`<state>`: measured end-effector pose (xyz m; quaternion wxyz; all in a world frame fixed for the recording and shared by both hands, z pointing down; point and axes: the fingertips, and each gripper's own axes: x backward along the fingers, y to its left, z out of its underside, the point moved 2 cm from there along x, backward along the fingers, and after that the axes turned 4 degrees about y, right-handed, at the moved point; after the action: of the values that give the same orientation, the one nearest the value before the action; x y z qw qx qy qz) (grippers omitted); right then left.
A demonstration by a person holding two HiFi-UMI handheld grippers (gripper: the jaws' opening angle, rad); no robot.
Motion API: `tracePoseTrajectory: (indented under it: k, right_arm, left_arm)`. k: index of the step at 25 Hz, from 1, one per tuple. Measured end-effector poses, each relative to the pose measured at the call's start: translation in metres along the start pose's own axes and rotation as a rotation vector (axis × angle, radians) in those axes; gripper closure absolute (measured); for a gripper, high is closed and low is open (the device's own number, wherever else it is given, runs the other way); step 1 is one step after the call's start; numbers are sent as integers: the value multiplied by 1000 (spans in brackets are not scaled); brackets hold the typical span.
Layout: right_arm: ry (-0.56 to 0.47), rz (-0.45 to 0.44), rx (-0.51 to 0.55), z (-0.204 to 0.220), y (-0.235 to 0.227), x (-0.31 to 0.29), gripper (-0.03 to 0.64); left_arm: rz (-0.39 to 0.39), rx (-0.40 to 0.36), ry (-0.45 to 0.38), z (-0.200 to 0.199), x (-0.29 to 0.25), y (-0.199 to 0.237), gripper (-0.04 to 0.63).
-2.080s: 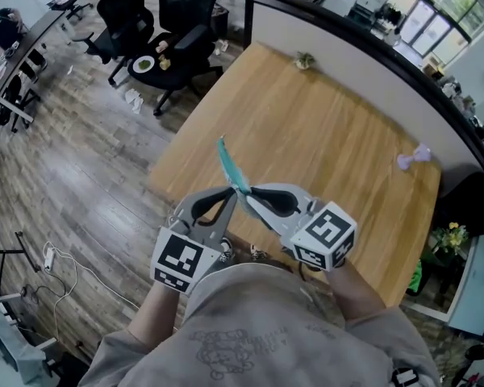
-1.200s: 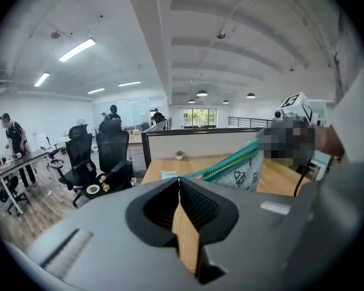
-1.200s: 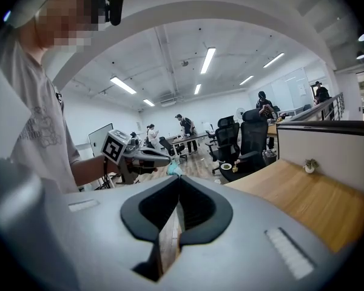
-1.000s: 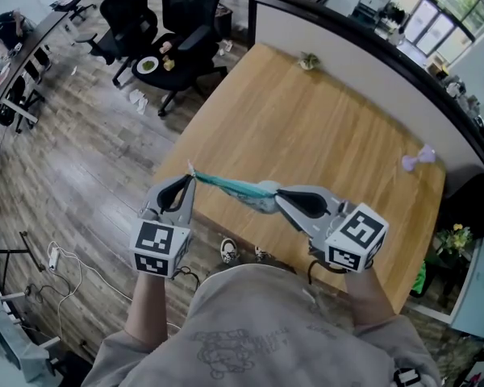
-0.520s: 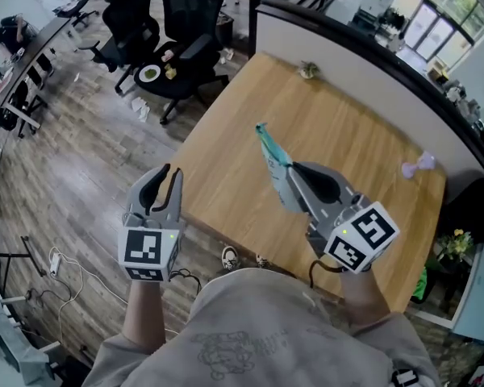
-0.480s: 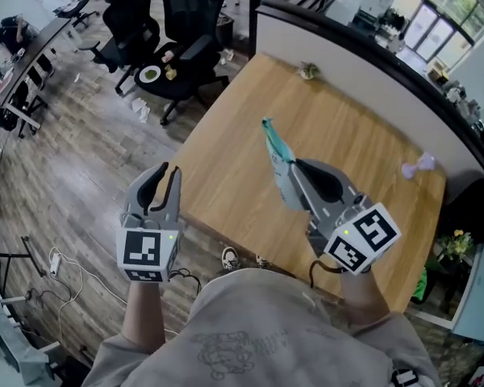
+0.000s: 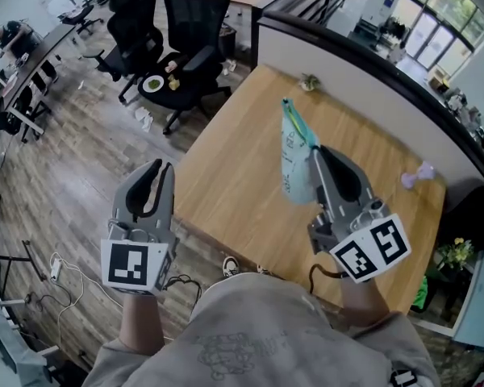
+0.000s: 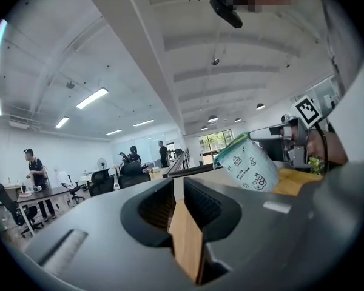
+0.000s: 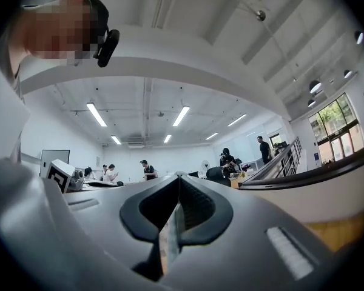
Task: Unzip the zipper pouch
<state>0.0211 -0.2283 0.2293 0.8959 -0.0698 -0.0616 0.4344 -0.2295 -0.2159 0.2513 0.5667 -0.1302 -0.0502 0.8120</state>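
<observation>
Starting on the left: the left hand (image 7: pixel 137 297) comes up from the bottom of the head view, forearm straight, with the left gripper (image 7: pixel 163 168) pointing away from the body and held about level. It hangs over the floor just off the table's (image 7: pixel 242 168) near left edge. Its jaws have just been closing a bit, but there's a narrow gap between them and nothing in it. In the left gripper view we only see bare wood through the slot (image 8: pixel 183 235).

In the middle, the zipper pouch (image 7: pixel 294 156) is up in the air over the table, not resting on it. It's pale with little doodles and a teal top edge, and it stands up from the jaw tips, leaning a bit left. We can't tell how far the zip is open.

On the right, the right gripper (image 7: pixel 316 153) is clamped tight on the pouch's edge. In its own view a thin strip of fabric (image 9: pixel 171 229) sits pinched between the pads. That hand is held out over the table, gripper about level, marker cube (image 7: pixel 371 250) close to the chest.
</observation>
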Motion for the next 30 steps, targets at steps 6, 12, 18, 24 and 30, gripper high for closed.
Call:
tracePoseTrajectory:
  k: [6,12,18,24,30]
  right_arm:
    - [34,17,-16,14,-7,2,603]
    - [111,33,-10,42,-9,9,602]
    - [187,15,-23,69,5,12,601]
    - [200,-14,-18,73,15,10,603]
    - [193,-16,-4,69,17,10,601]
  left_arm:
    - [20,18,32,12,-1,-8,560]
    - [50,33,101,37,-1,-22,585]
    - [85,61,141,54,-1,-36,597]
    - [86,51,131,56,-2,-33,597]
    - [80,56,126,52,1,-30,597]
